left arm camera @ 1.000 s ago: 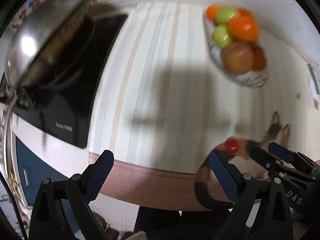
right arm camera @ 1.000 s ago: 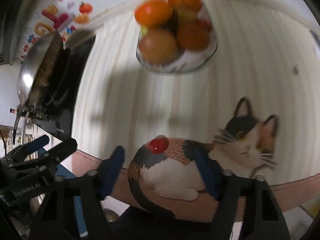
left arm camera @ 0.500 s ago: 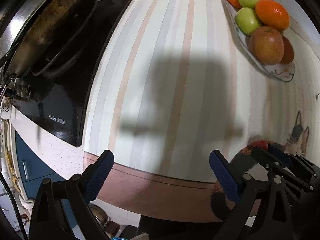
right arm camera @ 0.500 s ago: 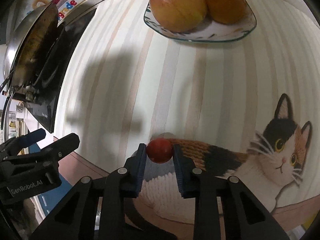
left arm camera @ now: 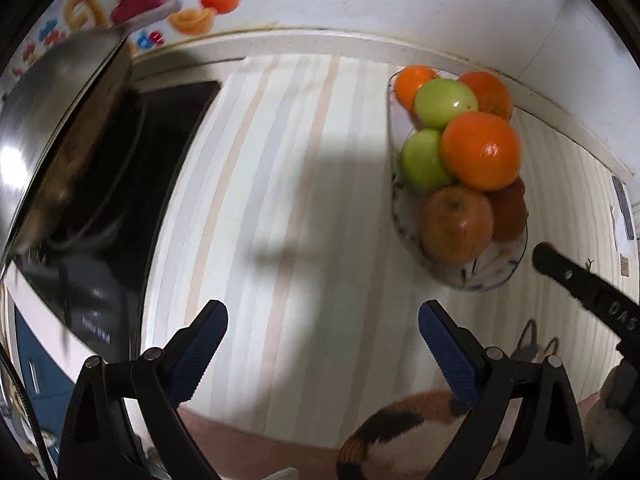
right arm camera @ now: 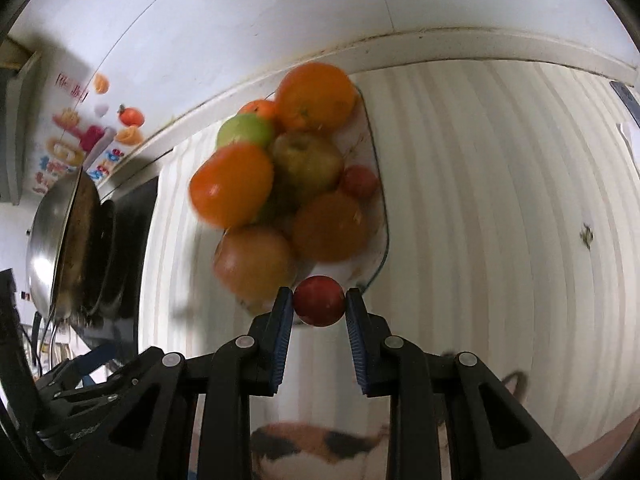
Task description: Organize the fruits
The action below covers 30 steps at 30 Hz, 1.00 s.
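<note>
I have the right gripper [right arm camera: 319,307] closed on a small red fruit [right arm camera: 319,306], probably a cherry tomato. The blue pads meet it only at their tips, one on each side. The fruit hangs in the air in front of the near corner of the fruit plate [right arm camera: 378,216]. I cannot tell whether it is already over the rim or short of it.

The left gripper [left arm camera: 323,354] is wide open and holds nothing. It hovers above the striped counter mat [left arm camera: 256,184], well to the left of the plate.

Failure points from this position:

1. Tip grip. The fruit is round and smooth, and little pad surface bears on it. A jolt or a quick wrist turn could squirt it out forward, and it would roll on the counter mat.
2. Crush. Its skin looks thin. More squeeze to secure it may split it.
3. Crowded plate. Oranges [right arm camera: 232,184], green apples [left arm camera: 445,102] and a red-brown apple [right arm camera: 254,266] are heaped high. The bare part of the plate lies along the right edge, beside another small red fruit [right arm camera: 359,182]. Released onto the heap, my fruit would likely roll off. Released short of the rim, it lands on the mat.
4. Contact. If I come in low, the gripper could nudge the nearest apple or tip the rim and shift the heap.
</note>
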Motion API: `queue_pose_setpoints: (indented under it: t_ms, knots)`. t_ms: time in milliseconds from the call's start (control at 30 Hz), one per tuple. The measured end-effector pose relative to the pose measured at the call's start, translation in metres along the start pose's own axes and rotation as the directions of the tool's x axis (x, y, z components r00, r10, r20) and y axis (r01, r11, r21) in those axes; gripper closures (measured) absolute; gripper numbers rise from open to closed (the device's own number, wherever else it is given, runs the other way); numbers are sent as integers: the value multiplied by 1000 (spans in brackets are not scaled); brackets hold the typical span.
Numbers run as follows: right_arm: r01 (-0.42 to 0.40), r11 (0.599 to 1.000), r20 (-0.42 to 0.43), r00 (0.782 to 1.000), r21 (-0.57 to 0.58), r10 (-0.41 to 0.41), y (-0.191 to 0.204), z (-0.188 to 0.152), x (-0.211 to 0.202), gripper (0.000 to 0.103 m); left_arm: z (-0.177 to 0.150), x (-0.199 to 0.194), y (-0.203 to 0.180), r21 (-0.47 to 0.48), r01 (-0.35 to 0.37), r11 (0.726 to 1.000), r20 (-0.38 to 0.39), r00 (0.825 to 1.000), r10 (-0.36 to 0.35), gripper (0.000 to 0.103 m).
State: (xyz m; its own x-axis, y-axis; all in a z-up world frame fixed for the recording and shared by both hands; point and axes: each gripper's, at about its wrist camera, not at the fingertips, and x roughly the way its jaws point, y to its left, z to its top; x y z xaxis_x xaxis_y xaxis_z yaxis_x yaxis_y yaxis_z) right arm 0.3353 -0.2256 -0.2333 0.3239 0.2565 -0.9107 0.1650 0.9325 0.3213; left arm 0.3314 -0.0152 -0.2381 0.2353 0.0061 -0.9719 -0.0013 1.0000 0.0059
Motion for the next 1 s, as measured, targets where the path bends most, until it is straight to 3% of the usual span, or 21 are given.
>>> queue_pose_setpoints:
  t_ms: [233, 267, 333, 500, 667, 1000]
  knots:
    - [18, 1000, -65, 998, 3, -18, -8, 11, 35, 71, 7, 23, -10, 36, -18, 999, -39, 999, 19, 5]
    - [25, 1000, -72, 997, 18, -24, -9, 11, 35, 65, 7, 24, -11, 35, -17, 999, -43, 999, 18, 5]
    - [36, 999, -46, 998, 24, -35, -10, 11, 28, 27, 8, 24, -11, 28, -14, 1000, -43, 999, 15, 5]
    - [157, 987, 8, 988, -29, -157, -3, 8, -5, 7, 6, 8, -9, 12, 4, 1000, -21, 1000, -4, 5]
    - [248, 963, 95, 966, -107, -239, 10, -1, -56, 3, -4, -30, -9, 5, 21, 1000, 39, 999, -22, 5]
    - [252, 952, 236, 949, -177, -207, 35, -25, -160, 3, -28, -124, -8, -11, 58, 998, 196, 979, -55, 5]
